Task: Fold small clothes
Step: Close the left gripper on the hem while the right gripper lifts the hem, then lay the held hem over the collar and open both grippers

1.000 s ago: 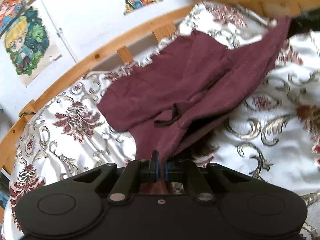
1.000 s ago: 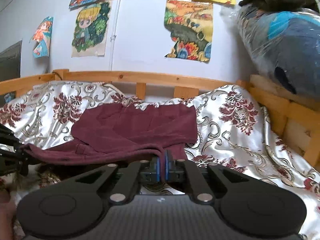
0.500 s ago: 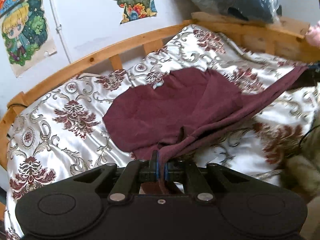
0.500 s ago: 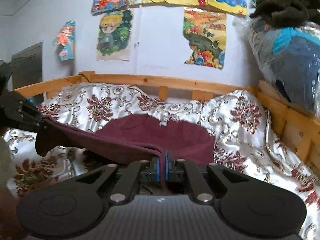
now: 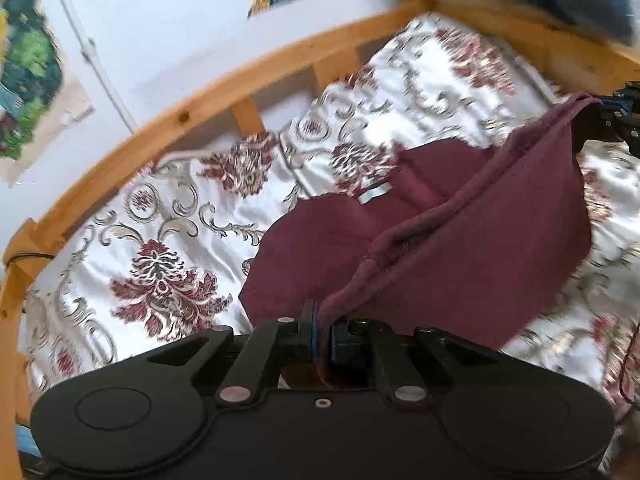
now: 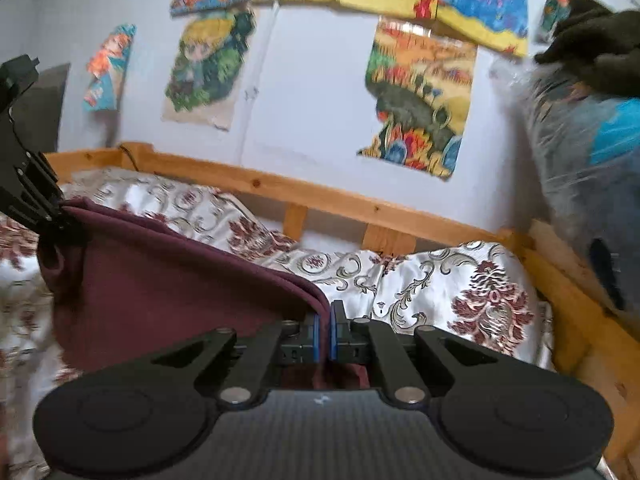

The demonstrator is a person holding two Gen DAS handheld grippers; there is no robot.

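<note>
- My left tongs (image 5: 322, 330) are clamped on a thin bit of hem of the maroon garment (image 5: 460, 248). With so little cloth between the pads, I judge a tug sideways could pull it free and drop that corner.
- My right tongs (image 6: 329, 330) are pinched tight on the opposite end of the same hem, again only at the very edge. If I pull the two ends too far apart, the weaker grip may let go; too little pull and the middle will sag and crease.
- The garment hangs between my two tongs, its hem stretched like a line, with its lower part draped on the bed cover (image 5: 168, 216). That trailing part could drag and bunch on the slippery-looking satin, so the fold would land crooked.
- A pale label (image 5: 374, 194) shows on the part lying flat. I cannot tell how many layers sit under it; a hidden tuck there would spoil a neat fold.
- The pictures are blurred, so laying the hem down by eye risks missing the far edge.
- Beyond, the wooden bed rail (image 5: 200, 104) and a plastic-wrapped bundle (image 6: 592, 168) stand near the bed's far side; an overlong throw could leave cloth against them.
</note>
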